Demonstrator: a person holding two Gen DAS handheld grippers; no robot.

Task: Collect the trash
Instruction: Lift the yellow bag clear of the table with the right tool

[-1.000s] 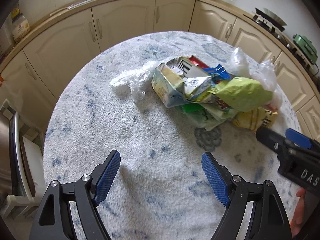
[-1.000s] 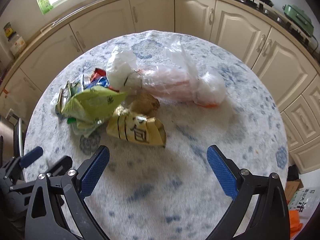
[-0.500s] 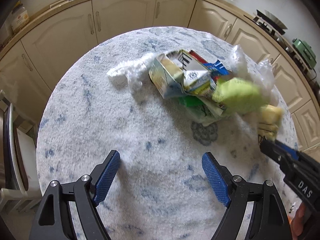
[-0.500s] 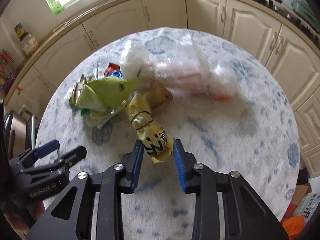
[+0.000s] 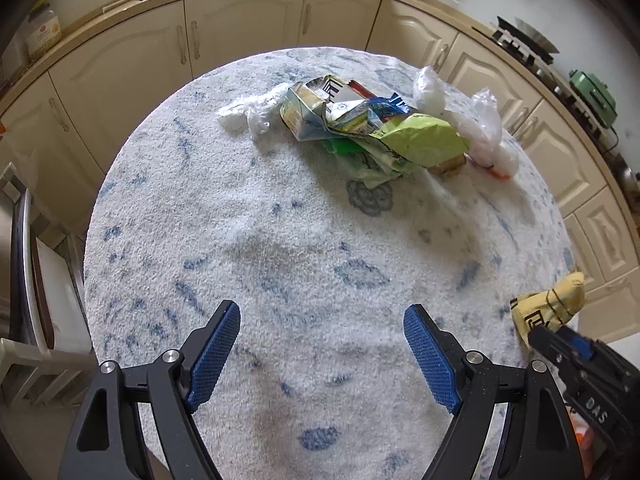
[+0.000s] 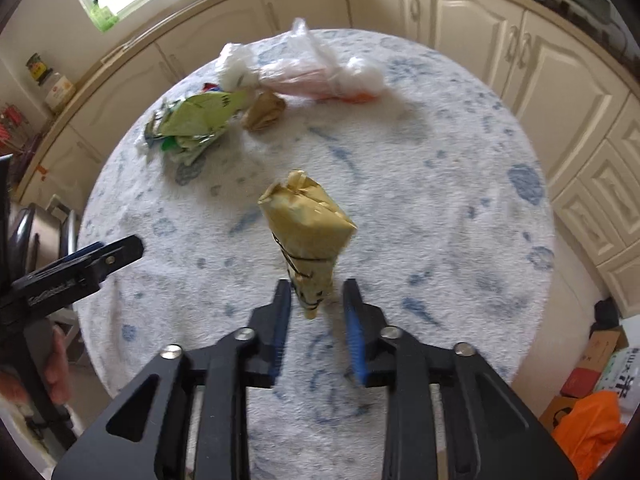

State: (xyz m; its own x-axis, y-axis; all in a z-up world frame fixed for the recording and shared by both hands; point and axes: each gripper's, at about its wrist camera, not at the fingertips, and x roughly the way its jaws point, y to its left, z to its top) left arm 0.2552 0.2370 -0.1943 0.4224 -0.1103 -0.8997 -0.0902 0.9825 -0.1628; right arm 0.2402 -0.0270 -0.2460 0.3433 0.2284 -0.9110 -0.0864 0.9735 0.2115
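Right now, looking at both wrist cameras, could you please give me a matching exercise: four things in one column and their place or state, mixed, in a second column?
Things:
1. yellow packet
2. green bag
3. brown paper ball
4. left claw

Place or state:
A. open, nothing between its jaws
B. between the jaws of the right claw
C. on top of the litter pile
D. on the table, beside the clear plastic bag

Pairs: 1-B, 2-C, 3-D, 4-A.

The right claw's jaws have just been opening, with the packet between them.
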